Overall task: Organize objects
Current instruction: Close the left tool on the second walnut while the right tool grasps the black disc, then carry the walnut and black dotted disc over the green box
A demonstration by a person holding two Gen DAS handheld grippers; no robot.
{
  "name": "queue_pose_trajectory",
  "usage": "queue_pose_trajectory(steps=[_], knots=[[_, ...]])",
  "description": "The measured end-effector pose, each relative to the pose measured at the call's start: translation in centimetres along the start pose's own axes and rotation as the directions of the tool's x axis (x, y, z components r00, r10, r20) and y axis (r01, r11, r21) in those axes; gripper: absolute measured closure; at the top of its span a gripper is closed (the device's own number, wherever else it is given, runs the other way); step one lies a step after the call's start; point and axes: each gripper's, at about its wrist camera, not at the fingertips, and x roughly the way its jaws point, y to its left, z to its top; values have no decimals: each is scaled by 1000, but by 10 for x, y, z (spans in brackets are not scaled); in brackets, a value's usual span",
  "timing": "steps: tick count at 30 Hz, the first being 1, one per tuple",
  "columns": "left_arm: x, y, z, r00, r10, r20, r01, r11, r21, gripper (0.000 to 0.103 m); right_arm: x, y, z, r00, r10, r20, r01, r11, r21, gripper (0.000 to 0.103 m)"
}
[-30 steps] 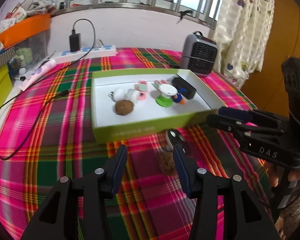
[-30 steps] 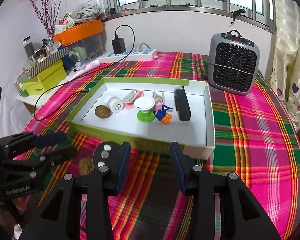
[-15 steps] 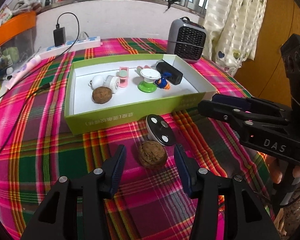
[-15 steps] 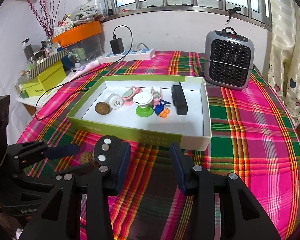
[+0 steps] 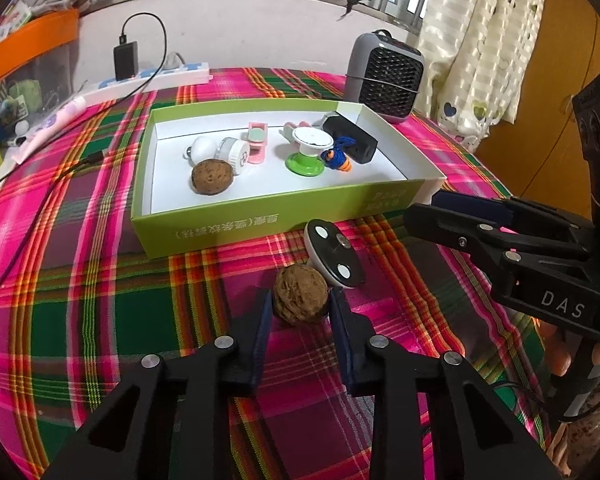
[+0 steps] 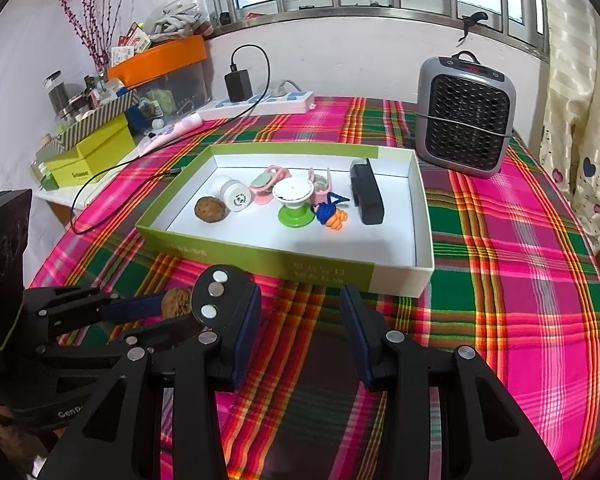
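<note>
On the plaid-covered desk (image 5: 100, 300), just in front of the green box (image 5: 284, 226), a brown walnut (image 5: 300, 294) sits between the pads of the left tongs (image 5: 300, 316). Their jaws have just been closing and both pads now press the nut's sides. A round black-and-white disc (image 5: 334, 252) with three silver dots lies touching the walnut on its far right side, near the box's front wall. Inside the box are a second walnut (image 5: 212, 176), a white round case (image 5: 236, 152), a pink clip (image 5: 257, 142), a green-and-white stand (image 5: 306, 152), a blue-and-orange knitted toy (image 5: 338, 158) and a black block (image 5: 350, 138). The right tongs (image 6: 300, 332) hover to the right of the walnut, jaws apart with only cloth between them. A grey heater (image 6: 466, 114) stands at the far right, a white power strip (image 6: 260, 104) at the far edge.
</note>
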Motion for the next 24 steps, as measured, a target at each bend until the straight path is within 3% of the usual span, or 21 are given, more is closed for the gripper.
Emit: queue_pose_trajectory(steps=[19, 24], knots=[[-20, 43, -13, 998, 63, 24, -60, 992, -107, 76, 18, 37, -3, 995, 88, -47, -89, 996, -30, 61], [-21, 48, -13, 998, 59, 25, -56, 992, -116, 76, 27, 41, -2, 995, 76, -66, -78, 996, -30, 61]])
